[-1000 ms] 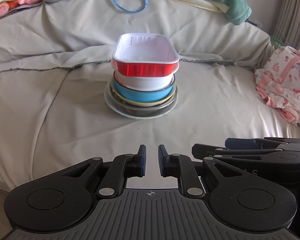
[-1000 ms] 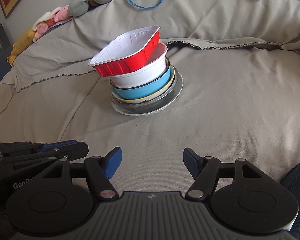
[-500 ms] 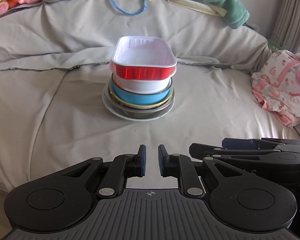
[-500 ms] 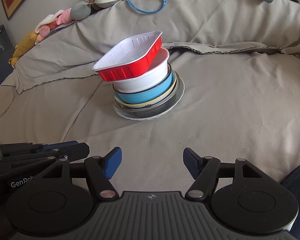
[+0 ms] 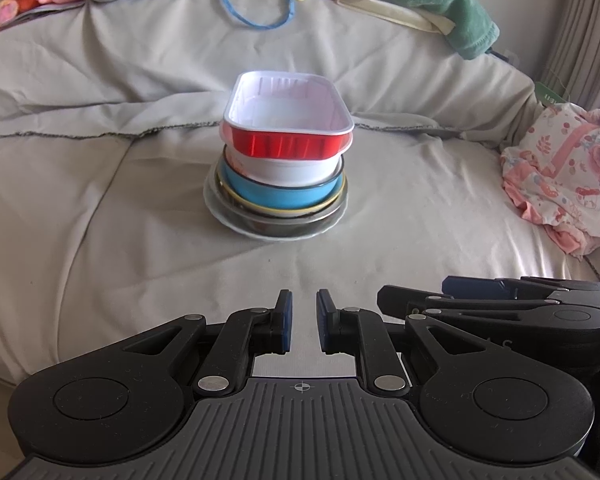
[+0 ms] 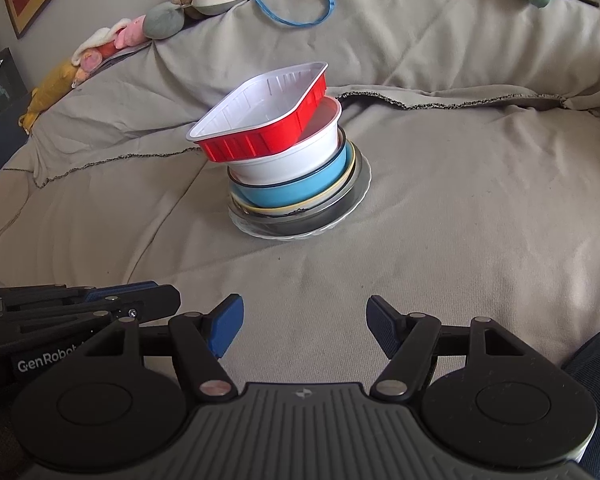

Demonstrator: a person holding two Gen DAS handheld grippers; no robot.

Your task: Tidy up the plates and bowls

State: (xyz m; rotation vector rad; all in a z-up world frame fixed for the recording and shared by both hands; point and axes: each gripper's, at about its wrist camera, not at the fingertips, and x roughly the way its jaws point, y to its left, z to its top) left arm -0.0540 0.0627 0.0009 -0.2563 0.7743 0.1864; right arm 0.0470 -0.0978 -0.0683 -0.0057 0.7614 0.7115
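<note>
A stack of dishes stands near the middle of a bed covered with a grey sheet (image 5: 100,240), well apart from both grippers. At the bottom lies a white plate (image 5: 220,216), then a metal pan (image 6: 340,210), a yellow-rimmed dish (image 6: 260,209), a blue bowl (image 5: 276,196) and a white bowl (image 6: 284,164). On top sits a red tray (image 5: 286,145) with a white inside; in the right wrist view it tilts, its near left corner jutting past the bowl under it. The left gripper (image 5: 302,326) hangs over the near edge of the bed with its blue pads drawn close together, only a narrow gap between them and nothing in it. The right gripper (image 6: 304,324) is beside it, jaws spread about halfway and empty. Along the far edge lie soft toys (image 6: 160,20), a blue cord (image 5: 260,8) and a green towel (image 5: 432,4). At the right edge lies a heap of pink patterned cloth (image 5: 560,176).
</note>
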